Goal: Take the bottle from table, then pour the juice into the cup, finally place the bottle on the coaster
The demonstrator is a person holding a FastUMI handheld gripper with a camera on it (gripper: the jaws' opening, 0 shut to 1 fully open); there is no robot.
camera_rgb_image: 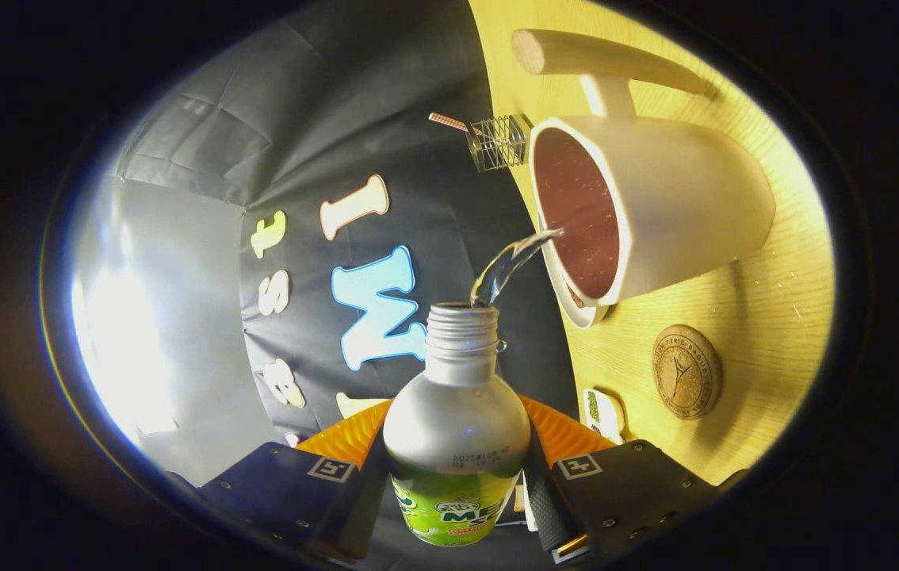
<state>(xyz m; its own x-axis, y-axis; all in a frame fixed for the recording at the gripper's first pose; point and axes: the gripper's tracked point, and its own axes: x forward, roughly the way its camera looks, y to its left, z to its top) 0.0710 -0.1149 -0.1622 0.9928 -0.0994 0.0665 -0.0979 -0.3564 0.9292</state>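
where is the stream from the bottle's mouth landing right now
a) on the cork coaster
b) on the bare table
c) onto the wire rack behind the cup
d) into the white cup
d: with the gripper shut on the bottle, the clear stream arcs from the bottle's open neck over the rim of the white cup, while the cork coaster lies apart on the table.

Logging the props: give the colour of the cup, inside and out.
White outside, dark reddish-brown inside; the cup shows best in the gripper view.
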